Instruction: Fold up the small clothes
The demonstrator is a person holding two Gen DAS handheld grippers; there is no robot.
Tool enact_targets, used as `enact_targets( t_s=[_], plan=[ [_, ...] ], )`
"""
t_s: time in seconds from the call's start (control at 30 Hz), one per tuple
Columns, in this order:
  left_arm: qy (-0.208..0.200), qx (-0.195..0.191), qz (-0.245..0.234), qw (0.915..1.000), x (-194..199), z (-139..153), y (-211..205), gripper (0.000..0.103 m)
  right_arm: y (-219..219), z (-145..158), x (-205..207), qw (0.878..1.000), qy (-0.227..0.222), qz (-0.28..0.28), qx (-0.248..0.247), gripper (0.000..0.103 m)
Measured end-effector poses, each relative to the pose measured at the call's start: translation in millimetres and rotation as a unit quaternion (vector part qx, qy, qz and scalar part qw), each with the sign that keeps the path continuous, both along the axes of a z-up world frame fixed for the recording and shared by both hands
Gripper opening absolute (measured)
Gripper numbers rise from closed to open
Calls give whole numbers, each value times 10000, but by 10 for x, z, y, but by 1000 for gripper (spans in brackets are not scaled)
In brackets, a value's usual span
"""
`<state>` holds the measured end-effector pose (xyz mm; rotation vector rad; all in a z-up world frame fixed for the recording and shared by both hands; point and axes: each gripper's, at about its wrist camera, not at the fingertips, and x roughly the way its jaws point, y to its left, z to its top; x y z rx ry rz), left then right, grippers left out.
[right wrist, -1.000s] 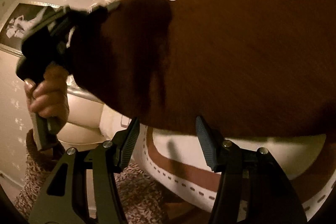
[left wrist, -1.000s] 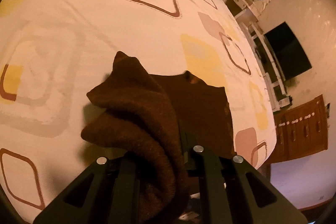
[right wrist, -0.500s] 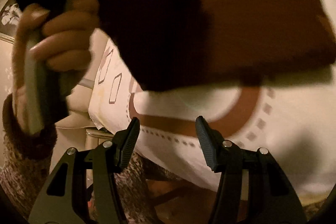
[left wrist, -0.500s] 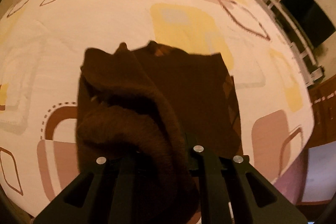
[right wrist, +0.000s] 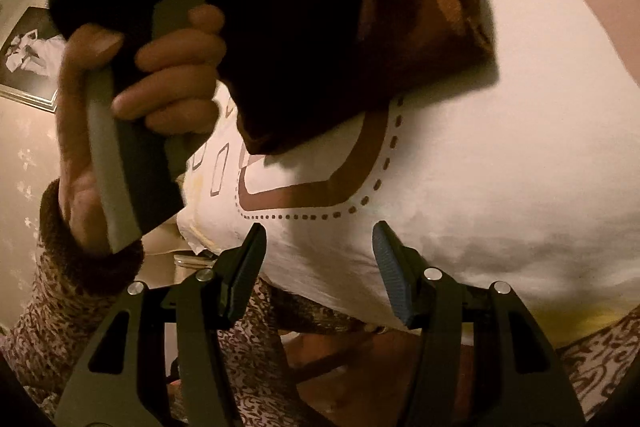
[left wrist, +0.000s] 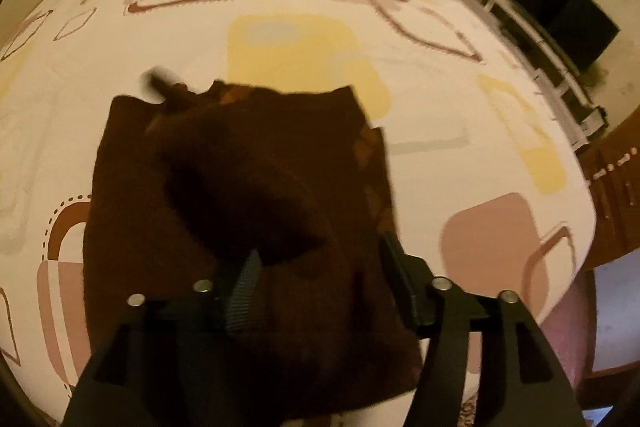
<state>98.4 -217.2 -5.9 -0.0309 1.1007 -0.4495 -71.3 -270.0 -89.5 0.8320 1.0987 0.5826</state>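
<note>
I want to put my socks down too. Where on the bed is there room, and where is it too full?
Plenty of bare bedsheet lies beyond and to the right of the brown garment, toward the shelves. In front of the right gripper, near the bed's edge, the sheet is free too. It is crowded at the garment, where the left gripper is opening over it.
</note>
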Motion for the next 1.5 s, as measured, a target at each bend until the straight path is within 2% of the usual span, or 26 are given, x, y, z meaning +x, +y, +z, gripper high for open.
enact_targets(
  t_s=[0.13, 0.27, 0.43, 0.57, 0.73, 0.9, 1.23, 1.33, 1.37, 1.4, 1.5],
  plan=[
    [-213, -394, 108, 9989, -152, 162, 238, 72, -11, 114, -66, 9997, -127, -48, -212, 55],
    [-448, -616, 628, 9951, -297, 186, 804, 76, -90, 291, -102, 9988, -339, -157, -327, 55],
    [-377, -637, 1242, 9895, -381, -85, 1413, 78, -398, 505, 124, 9964, -427, -656, 337, 55],
    [-164, -724, 1535, 9854, -418, -349, 1711, 78, -502, 513, 474, 9952, -322, -839, 397, 55],
    [48, -1118, 1638, 9801, -440, -479, 1829, 78, -485, 360, 1015, 9947, -37, -1008, 218, 55],
    [36, -1216, 1518, 9809, -448, -517, 1838, 79, -440, 132, 1430, 9933, 293, -1120, 62, 55],
    [74, -1438, 1502, 9781, -499, -565, 1938, 80, -342, 104, 1835, 9941, 120, -1073, 74, 54],
    [85, -1452, 1511, 9778, -521, -557, 1948, 80, -311, 120, 1877, 9950, 87, -983, -129, 32],
    [92, -1460, 1519, 9775, -522, -548, 1949, 80, -283, 124, 1910, 9958, 66, -883, -215, 17],
    [95, -1464, 1524, 9774, -519, -542, 1950, 80, -259, 125, 1944, 9962, 90, -800, -335, 14],
    [61, -1467, 1483, 9780, -519, -498, 1922, 80, -249, 214, 1995, 9956, -32, -760, -547, 11]
  ],
)
